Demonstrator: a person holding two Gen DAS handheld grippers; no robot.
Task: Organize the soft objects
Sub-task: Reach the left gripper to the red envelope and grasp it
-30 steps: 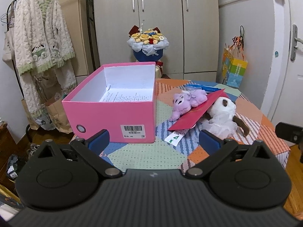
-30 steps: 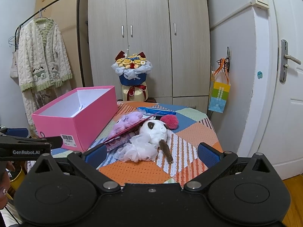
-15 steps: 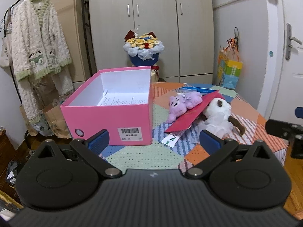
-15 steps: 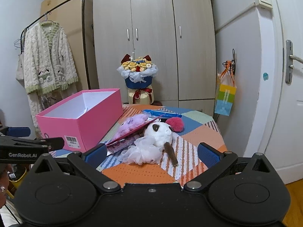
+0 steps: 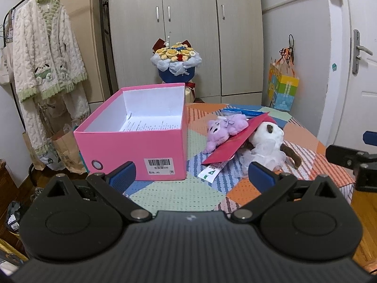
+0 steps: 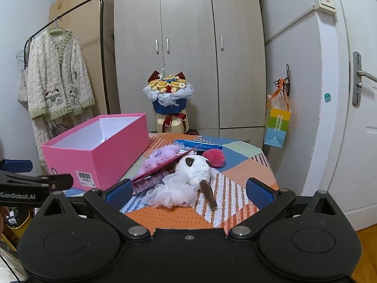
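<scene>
Fluffy white dog plush (image 6: 192, 168) under red envelope (image 5: 235, 141), beside lilac plush (image 5: 223, 127); both grippers' fingers wide, empty.

A box (image 5: 132, 151) sits on the left side of the table (image 5: 179, 193), with a sheet of paper (image 5: 150, 125) in it. To its right lie two soft toys — a bunny (image 5: 223, 128) and a dog (image 5: 267, 141) — with a card (image 5: 235, 139) between them. Behind the table stands a bunch of flowers (image 5: 176, 62), in front of the cupboard (image 5: 186, 23).
</scene>
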